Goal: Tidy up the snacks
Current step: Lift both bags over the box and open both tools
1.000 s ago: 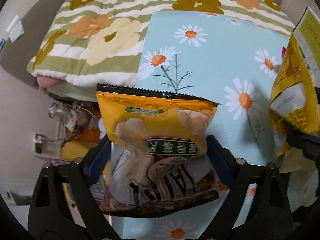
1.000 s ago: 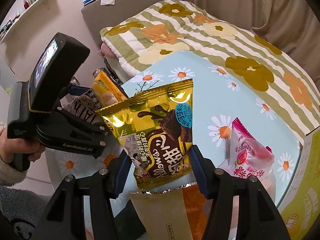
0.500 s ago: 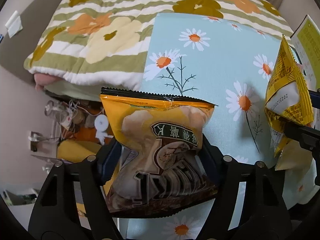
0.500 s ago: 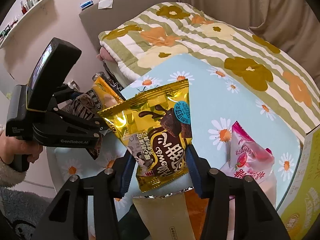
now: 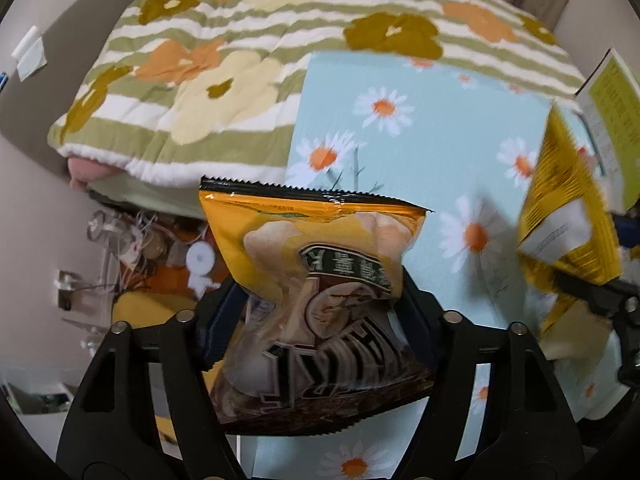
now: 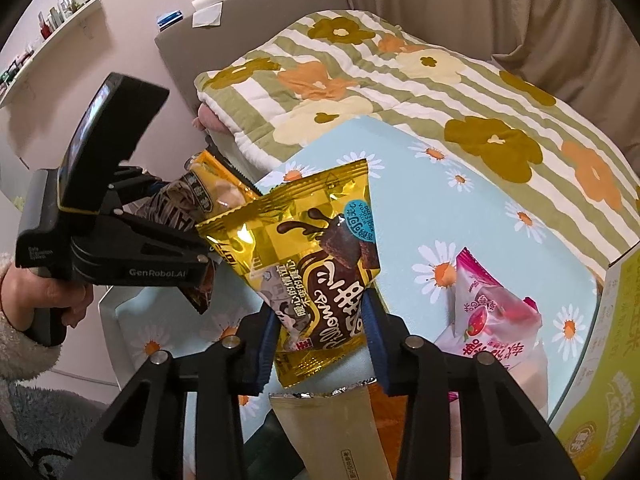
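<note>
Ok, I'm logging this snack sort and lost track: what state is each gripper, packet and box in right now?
left gripper: shut on the orange snack bag.
orange snack bag: held off the table, sealed, crumpled at the grip.
right gripper: shut on the gold chocolate bag.
gold chocolate bag: held up, sealed.
pink packet: lying on the daisy tablecloth, sealed.
beige packet: lying below the right gripper.
yellow-green box: at the table edge, flap up.

My left gripper [image 6: 200, 240] is matte black plastic with a tilted screen block on top, a yellow seam line and white "GenRobot.AI" lettering on its side. Silver screw heads dot both grippers' arms. The right gripper [image 6: 322, 344] has blue pads [image 6: 267, 344] lining its black fingers. My left hand [image 6: 60, 300] shows bare skin and a fuzzy cream sleeve [image 6: 20, 356].
</note>
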### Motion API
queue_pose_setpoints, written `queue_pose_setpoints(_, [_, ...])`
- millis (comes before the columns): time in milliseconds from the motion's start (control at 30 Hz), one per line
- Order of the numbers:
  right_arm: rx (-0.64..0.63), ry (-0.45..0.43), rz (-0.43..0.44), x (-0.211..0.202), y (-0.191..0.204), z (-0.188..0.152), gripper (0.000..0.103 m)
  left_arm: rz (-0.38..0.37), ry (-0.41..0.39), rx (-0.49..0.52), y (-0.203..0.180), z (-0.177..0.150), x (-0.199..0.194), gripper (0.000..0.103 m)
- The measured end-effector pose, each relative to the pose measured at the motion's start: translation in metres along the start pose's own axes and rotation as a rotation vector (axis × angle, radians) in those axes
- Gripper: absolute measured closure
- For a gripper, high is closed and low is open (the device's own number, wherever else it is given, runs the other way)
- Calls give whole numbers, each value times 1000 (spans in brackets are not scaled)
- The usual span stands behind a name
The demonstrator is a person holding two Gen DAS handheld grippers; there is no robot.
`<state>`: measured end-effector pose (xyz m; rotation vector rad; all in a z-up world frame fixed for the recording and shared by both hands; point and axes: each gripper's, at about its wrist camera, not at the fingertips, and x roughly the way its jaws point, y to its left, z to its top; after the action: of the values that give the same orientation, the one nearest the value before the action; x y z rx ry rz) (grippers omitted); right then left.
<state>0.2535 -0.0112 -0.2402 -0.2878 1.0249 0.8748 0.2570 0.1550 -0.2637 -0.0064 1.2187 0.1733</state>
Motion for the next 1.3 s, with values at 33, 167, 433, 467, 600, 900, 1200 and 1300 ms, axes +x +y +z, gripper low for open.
queue_pose_setpoints(33, [5, -6, -1, -2, 0, 1, 67, 0, -15, 8, -2, 3, -5, 36])
queue_pose_setpoints(167, [25, -36, -11, -12, -4, 5, 67, -24, -59, 37, -12, 18, -23, 36])
queue_pose_setpoints(433, [104, -148, -56, -73, -26, 16, 68, -87, -174, 76, -48, 57, -77, 36])
queue_pose_setpoints(467, [121, -170, -68, -87, -32, 16, 68, -102, -195, 83, -57, 64, -87, 36])
queue_pose_setpoints(600, [171, -231, -112, -134, -56, 12, 68, -153, -260, 104, -92, 84, -117, 36])
queue_pose_setpoints(900, [246, -312, -260, -240, -125, -27, 68, -284, -345, 158, -205, 112, -162, 36])
queue_pose_setpoints(1200, [394, -263, -289, -284, -202, -76, 68, -391, -270, 178, -325, 118, -153, 36])
queue_pose_setpoints(1300, [435, -249, -286, -290, -219, -92, 68, -408, -230, 184, -354, 120, -141, 36])
